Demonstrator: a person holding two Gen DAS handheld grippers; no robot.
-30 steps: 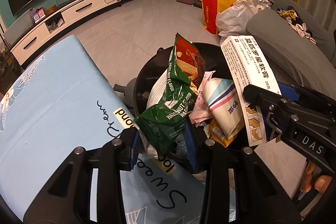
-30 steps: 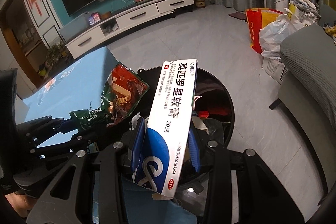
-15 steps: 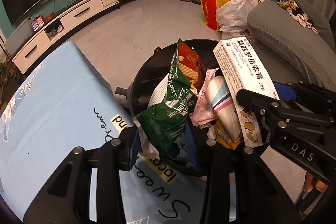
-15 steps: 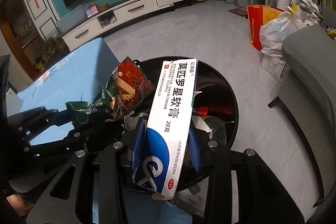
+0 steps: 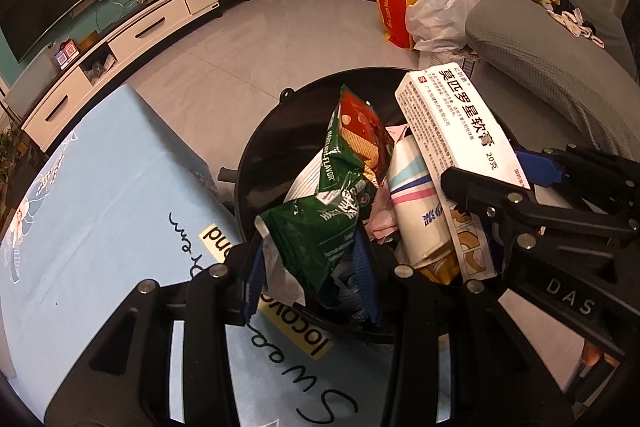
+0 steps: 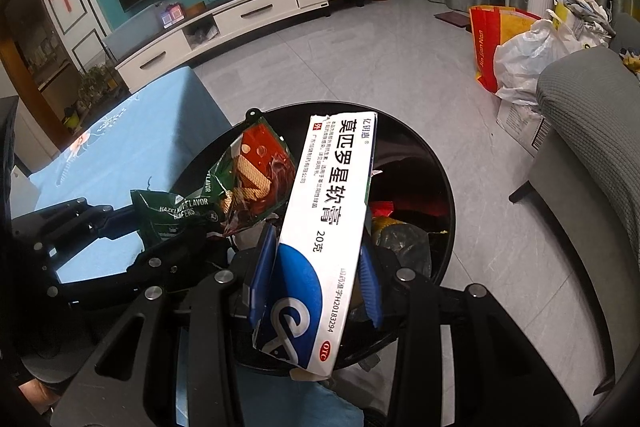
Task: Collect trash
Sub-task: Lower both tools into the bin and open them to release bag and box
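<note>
A crinkly green wafer wrapper (image 5: 320, 227) with a red top is sticking up over the round black trash bin (image 5: 256, 163). Beside it, a long white and blue medicine box (image 6: 324, 227) is leaning over the same bin. Inside the bin, a striped paper cup (image 5: 416, 211) and pink paper bits (image 5: 380, 223) are piling up.
</note>
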